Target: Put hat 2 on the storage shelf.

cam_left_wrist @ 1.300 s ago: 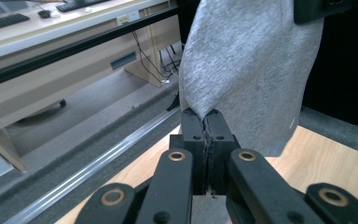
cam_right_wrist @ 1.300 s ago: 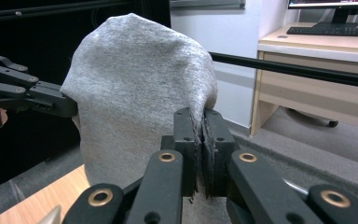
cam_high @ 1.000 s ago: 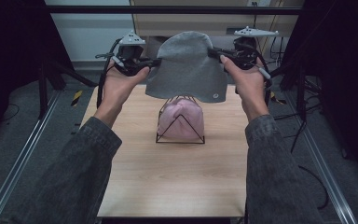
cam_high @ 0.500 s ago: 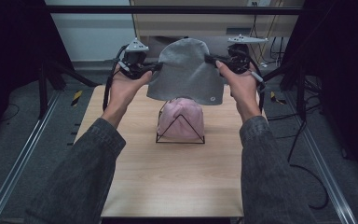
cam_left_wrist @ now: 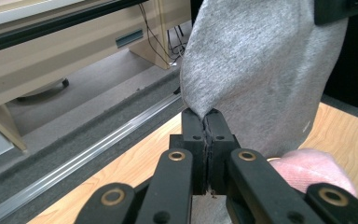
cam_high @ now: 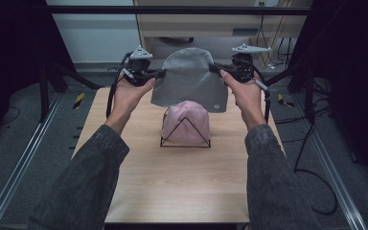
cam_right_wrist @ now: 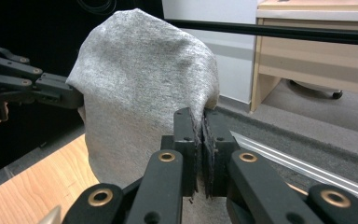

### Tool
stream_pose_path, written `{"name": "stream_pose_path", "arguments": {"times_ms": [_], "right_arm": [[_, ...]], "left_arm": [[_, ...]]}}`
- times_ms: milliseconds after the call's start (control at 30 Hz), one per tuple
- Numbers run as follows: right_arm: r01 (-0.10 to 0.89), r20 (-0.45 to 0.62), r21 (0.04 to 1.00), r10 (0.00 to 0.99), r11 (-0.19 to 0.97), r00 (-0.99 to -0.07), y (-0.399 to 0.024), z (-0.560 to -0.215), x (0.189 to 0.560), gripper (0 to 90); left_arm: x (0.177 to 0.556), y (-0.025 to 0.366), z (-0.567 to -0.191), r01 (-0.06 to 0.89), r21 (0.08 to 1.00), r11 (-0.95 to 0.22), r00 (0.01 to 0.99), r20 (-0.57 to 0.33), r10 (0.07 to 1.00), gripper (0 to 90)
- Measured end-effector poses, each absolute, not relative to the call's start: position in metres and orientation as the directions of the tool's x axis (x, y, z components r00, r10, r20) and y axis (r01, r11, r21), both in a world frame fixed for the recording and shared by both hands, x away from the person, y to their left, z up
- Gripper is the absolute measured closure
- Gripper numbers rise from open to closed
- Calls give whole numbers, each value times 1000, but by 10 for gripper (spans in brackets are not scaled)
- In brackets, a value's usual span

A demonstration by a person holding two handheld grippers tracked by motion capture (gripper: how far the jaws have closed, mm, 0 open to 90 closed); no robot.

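A grey knit beanie [cam_high: 189, 79] hangs in the air over the far half of the table, stretched between both grippers. My left gripper [cam_high: 159, 74] is shut on its left edge, and in the left gripper view the jaws pinch the grey fabric [cam_left_wrist: 251, 70] at their tips [cam_left_wrist: 207, 116]. My right gripper [cam_high: 215, 69] is shut on the right edge, with the beanie [cam_right_wrist: 140, 79] clamped at its tips [cam_right_wrist: 200, 116]. Below the grey beanie a pink beanie [cam_high: 187, 122] sits on a black wire stand [cam_high: 186, 139]. The grey beanie's lower hem hangs just above the pink one.
The wooden table [cam_high: 172, 187] is bare in front of the stand. A metal rail [cam_high: 24, 163] runs along the left side, and another rail [cam_high: 335, 172] along the right. A beige cabinet [cam_high: 206, 24] stands beyond the far edge. Cables [cam_high: 311, 158] lie on the floor at right.
Both hands have come down a little with the grey beanie, so its hem hangs closer to the pink beanie. Both grips are unchanged.
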State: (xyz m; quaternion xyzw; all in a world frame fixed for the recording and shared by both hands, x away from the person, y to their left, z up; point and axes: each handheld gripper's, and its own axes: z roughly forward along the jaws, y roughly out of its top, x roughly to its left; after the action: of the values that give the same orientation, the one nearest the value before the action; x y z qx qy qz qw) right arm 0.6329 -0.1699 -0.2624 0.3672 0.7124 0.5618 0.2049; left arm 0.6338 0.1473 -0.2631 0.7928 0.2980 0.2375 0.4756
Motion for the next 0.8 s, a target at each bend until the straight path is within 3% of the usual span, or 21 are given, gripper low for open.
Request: {"name": "stream_pose_path", "arguments": {"times_ms": [367, 800], "right_arm": [[294, 135, 951, 735, 92, -665, -159, -268, 632, 860], [329, 124, 936, 752, 129, -647, -161, -285, 635, 860]], "left_arm": [[634, 160, -253, 232, 899, -373, 689, 118, 715, 890], [635, 154, -279, 263, 882, -391, 710, 98, 697, 889]]}}
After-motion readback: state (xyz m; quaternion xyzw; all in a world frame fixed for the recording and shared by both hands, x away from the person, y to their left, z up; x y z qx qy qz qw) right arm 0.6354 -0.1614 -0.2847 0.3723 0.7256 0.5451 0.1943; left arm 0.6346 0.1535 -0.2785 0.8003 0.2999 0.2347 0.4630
